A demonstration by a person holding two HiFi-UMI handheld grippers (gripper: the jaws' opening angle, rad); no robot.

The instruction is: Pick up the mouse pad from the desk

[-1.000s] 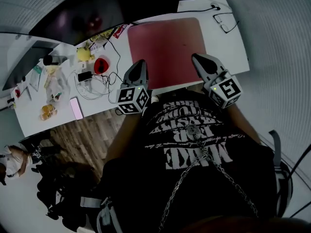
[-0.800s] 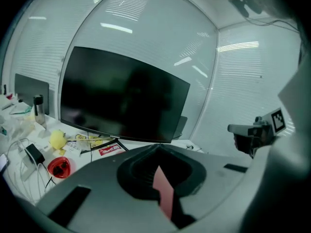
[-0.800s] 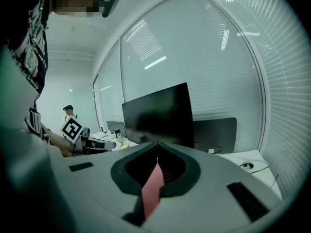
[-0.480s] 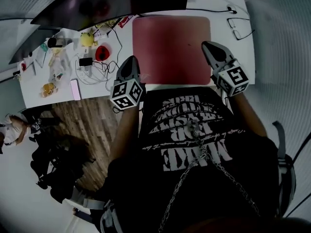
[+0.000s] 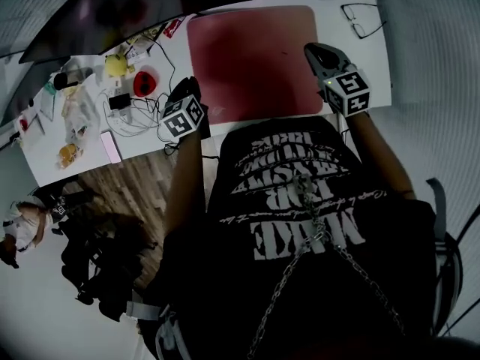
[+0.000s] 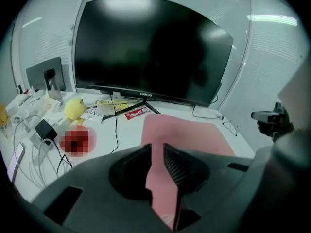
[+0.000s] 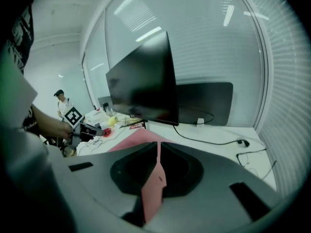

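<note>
The pink mouse pad [image 5: 251,58] lies flat on the white desk [image 5: 375,73], in front of the monitor. My left gripper [image 5: 193,85] hovers by the pad's front left edge. Its jaws have just been opening and stand a narrow gap apart with nothing between them; in the left gripper view the left gripper [image 6: 156,148] shows the mouse pad [image 6: 194,135] beyond that gap. My right gripper [image 5: 312,49] is over the pad's right edge, shut and empty. In the right gripper view the right gripper [image 7: 159,144] points across the mouse pad [image 7: 138,139].
A large dark monitor [image 6: 146,47] stands behind the pad. Left of the pad lie cables [image 5: 139,115], a yellow object [image 5: 115,64], a red object [image 5: 142,81] and a phone [image 5: 109,147]. Glasses [image 5: 360,21] rest at the desk's far right. Another person [image 5: 19,227] stands on the floor.
Both grippers have come down and forward toward the desk. The left one has shifted left to the pad's left edge, and the right one now sits over the pad's right edge.
</note>
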